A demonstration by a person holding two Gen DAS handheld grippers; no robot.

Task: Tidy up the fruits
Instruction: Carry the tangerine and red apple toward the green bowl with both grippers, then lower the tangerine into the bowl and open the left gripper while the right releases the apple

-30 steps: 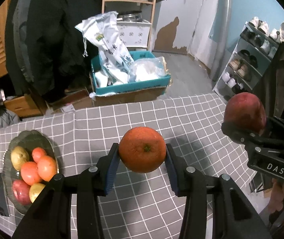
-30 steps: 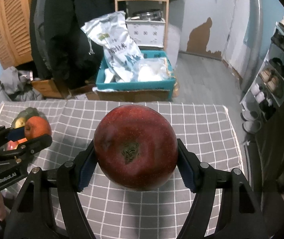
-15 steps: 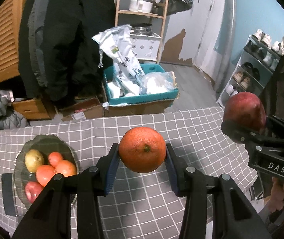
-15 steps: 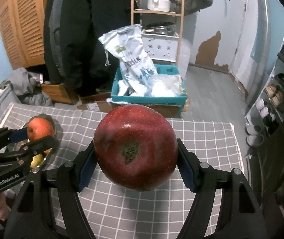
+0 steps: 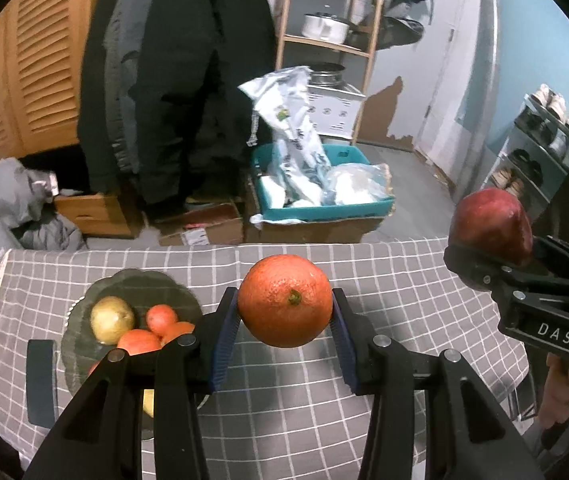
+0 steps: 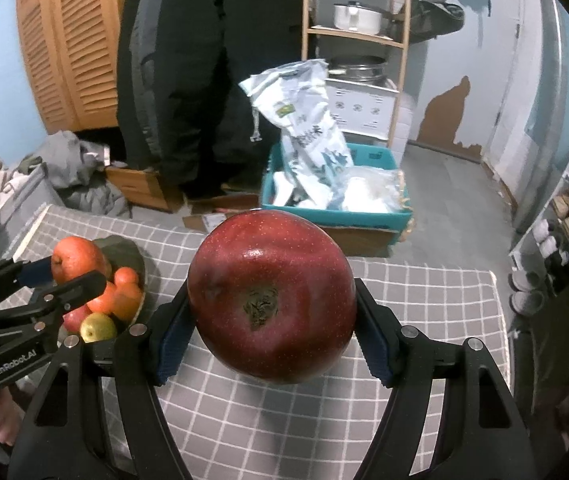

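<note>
Fruits partly gathered: glass bowl (image 5: 84,316), ahead-left of left gripper (image 5: 285,330), already holding several pieces. Orange (image 5: 285,301) clamped between its pads, above the checked tablecloth (image 5: 284,408). Red apple (image 6: 271,295) pinched in right gripper (image 6: 272,332), likewise aloft. Both yet to be set down, likely in bowl. Bowl's near side hidden behind gripper body; lower fruit hard to identify.

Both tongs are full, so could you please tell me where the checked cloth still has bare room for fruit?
The checked cloth is bare from the glass bowl across to its right edge. The bowl is crowded with fruit, and a dark flat object lies at its left.
</note>
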